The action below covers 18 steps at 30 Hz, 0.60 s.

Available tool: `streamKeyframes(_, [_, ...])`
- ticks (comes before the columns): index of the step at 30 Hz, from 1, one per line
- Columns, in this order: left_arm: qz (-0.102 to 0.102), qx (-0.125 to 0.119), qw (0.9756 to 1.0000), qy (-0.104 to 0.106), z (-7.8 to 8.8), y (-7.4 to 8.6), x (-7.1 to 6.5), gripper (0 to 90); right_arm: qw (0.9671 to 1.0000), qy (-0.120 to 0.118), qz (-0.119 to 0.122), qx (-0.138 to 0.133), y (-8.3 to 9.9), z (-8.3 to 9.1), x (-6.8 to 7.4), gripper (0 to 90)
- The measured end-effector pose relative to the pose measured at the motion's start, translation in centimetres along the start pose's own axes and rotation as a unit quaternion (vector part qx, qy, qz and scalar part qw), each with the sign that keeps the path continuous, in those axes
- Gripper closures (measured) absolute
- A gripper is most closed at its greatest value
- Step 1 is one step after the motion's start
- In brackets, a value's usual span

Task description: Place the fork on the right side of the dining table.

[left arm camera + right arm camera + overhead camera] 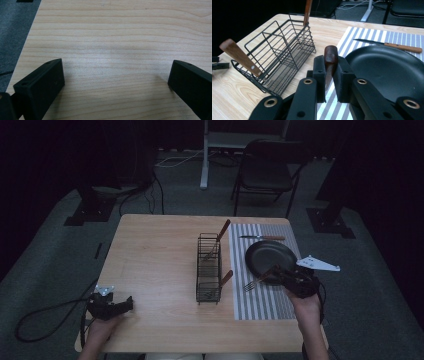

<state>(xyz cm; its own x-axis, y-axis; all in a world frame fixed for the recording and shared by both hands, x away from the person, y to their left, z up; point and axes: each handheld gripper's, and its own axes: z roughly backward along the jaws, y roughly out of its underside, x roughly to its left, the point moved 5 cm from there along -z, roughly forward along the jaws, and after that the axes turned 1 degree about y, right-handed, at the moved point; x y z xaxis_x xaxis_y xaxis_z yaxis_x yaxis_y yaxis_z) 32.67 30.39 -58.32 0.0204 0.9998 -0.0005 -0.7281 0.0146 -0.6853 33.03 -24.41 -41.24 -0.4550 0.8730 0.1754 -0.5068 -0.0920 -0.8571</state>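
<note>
Currently your right gripper (329,82) is clenched on the dark wooden handle of a metal fork (256,282), held over the grey-and-white striped placemat (260,307) beside the round black plate (267,255). Your left gripper (116,82) rests released on the pale wooden table (160,270). Risk: the narrow handle may pivot or slip between the jaws, snagging the black wire cutlery basket (209,267).
</note>
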Motion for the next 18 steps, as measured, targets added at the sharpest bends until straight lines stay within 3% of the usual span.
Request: streamKeyframes(18, [0.001,0.0,1.0,0.0,0.0,0.0,0.0,0.8,0.9986,0.019,-0.05,-0.006,3.9,0.7,-0.1,81.0])
